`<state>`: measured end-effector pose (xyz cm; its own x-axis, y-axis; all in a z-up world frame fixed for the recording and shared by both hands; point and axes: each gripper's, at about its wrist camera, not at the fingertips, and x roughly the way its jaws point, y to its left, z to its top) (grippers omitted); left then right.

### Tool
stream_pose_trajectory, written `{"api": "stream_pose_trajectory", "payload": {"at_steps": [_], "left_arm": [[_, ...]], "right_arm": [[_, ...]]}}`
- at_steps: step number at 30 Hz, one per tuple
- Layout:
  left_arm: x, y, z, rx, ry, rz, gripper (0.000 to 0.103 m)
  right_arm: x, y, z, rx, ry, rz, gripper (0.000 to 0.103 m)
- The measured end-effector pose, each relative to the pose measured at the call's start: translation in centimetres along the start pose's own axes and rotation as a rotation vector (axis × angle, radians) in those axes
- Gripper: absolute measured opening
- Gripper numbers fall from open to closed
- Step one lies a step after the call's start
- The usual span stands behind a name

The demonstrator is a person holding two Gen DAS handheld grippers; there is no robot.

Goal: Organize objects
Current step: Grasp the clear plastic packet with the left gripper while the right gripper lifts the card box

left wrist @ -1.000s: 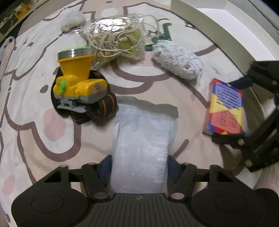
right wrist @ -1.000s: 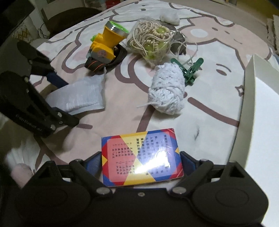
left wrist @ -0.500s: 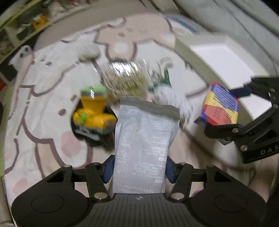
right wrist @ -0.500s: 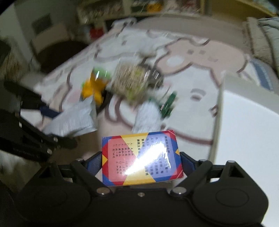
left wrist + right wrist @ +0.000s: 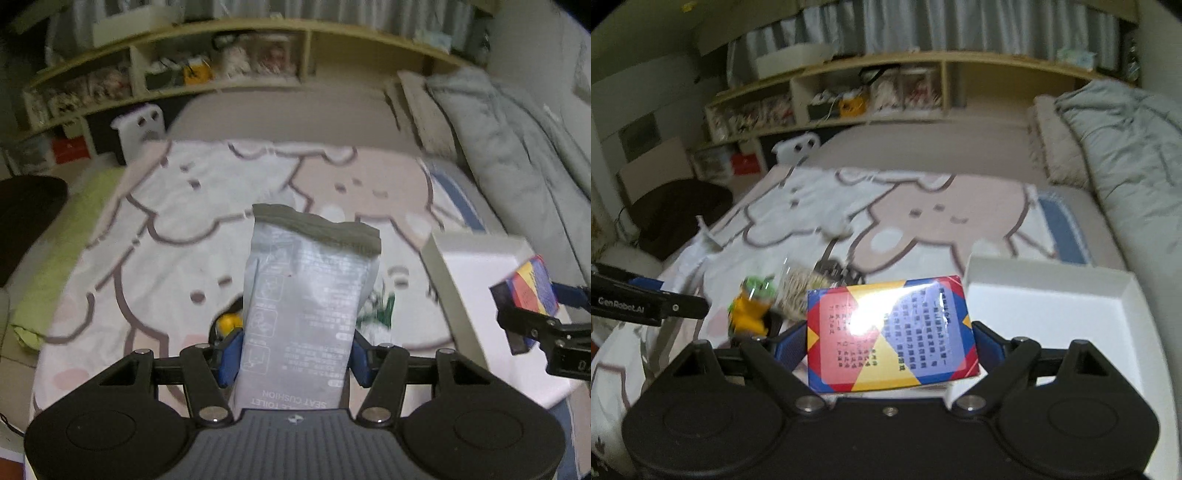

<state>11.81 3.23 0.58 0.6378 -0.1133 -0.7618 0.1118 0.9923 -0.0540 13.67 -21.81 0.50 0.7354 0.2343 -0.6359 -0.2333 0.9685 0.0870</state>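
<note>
Risk first: left tool (image 5: 293, 356) is clamped on a soft grey packet (image 5: 306, 314) near its bottom edge only, with most of the packet standing up above the blue pads (image 5: 229, 356). It looks floppy, so it may fold or slide out during a fast swing. Right tool (image 5: 890, 349) is clamped on a glossy coloured box (image 5: 890, 332) across its short sides; the slick wrap could let it twist if tilted. Both items are lifted off the bed (image 5: 166, 229), with the box already close to the white tray (image 5: 1052, 314), at its near-left corner. Judging by that, the tray is the drop spot. The box could catch the tray wall (image 5: 454, 295) if lowered too early, tipping the tray or knocking the box loose. Both tools head for the same tray, so collision between them is possible; in the left view the right tool (image 5: 535, 317) sits over the tray already. The yellow toy (image 5: 750, 314) and bead bag (image 5: 801, 291) lie on the bed below and could be bumped on a low pass. Motion blur suggests speed, which adds to slip risk.
</note>
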Motion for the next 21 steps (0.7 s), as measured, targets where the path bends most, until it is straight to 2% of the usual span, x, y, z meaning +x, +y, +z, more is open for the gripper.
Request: {"api": "stream_pose_trajectory", "payload": {"at_steps": [6,10,17,21], "left_arm": [[-1.0,-3.0,2.2,-0.006,-0.07,0.013,0.058],[-0.7,-5.9,3.2,-0.016,-0.091,-0.018,0.058],[1.9,-10.9,3.2,-0.061,-0.053,-0.111,0.058],[3.8,-13.8,2.6,-0.051,-0.023,-0.167,0.058]], "right_arm": [[-1.5,-1.2,2.3,0.057,-0.068,-0.035,0.091],[-1.6,-2.4,2.8,0.085,-0.067,-0.128,0.091],[-1.8,-6.9,1.8,0.172,-0.065,-0.264,0.091],[-1.8,-9.6,0.7,0.22,-0.055,-0.331,0.091]]}}
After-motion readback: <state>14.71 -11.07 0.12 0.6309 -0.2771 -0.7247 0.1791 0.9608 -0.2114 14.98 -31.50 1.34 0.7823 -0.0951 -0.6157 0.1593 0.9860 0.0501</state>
